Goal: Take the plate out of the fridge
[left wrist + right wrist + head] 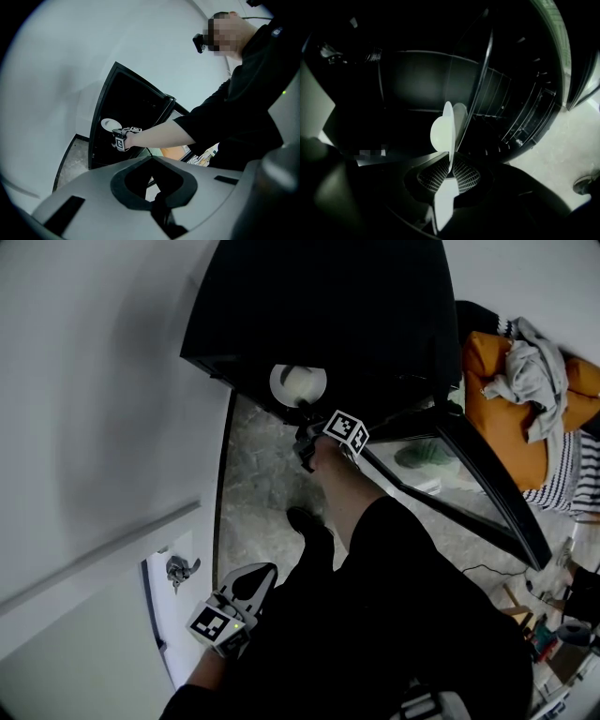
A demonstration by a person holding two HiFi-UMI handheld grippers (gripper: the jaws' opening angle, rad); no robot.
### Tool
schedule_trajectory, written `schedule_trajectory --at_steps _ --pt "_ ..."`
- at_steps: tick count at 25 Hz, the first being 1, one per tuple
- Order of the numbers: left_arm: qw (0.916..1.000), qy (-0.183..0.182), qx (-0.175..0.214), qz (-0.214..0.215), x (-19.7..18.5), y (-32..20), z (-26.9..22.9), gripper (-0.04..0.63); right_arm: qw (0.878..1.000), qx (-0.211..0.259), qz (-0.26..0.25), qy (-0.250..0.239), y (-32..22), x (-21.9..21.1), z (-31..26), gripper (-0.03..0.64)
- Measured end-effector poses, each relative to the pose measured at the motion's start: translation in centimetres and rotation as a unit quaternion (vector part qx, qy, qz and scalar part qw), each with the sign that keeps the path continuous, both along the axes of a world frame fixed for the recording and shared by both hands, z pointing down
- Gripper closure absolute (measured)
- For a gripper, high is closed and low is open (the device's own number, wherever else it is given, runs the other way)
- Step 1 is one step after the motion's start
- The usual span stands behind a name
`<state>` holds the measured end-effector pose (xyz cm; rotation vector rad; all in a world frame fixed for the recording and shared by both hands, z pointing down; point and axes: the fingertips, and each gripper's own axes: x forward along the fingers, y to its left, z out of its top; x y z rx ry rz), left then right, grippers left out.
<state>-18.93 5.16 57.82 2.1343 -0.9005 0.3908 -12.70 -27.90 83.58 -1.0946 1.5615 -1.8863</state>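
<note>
Plate: white, at dark fridge mouth, rim clamped between right gripper jaws. Left gripper: held low near wall, jaws seemingly together, nothing between them.

No words, numbers or brands can be read anywhere. The only signs are black-and-white square markers, which are patterns and not letters. In the head view one shows on the right cube at 1 o'clock, and another on the left cube at 7 o'clock.
</note>
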Motion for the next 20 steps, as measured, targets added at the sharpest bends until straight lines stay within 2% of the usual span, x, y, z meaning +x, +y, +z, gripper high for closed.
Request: schedule_trajectory --at_steps 7,20 --pt "1.0000 0.004 0.001 0.001 0.0 0.0 -0.3 0.597 1.000 -0.001 0.011 -0.017 1.1 0.2 -0.4 0.594" --pt "0.9998 0.008 0.020 0.004 0.2 -0.1 -1.5 0.597 0.998 0.049 0.003 -0.031 4.1 1.3 -3.5 0.597"
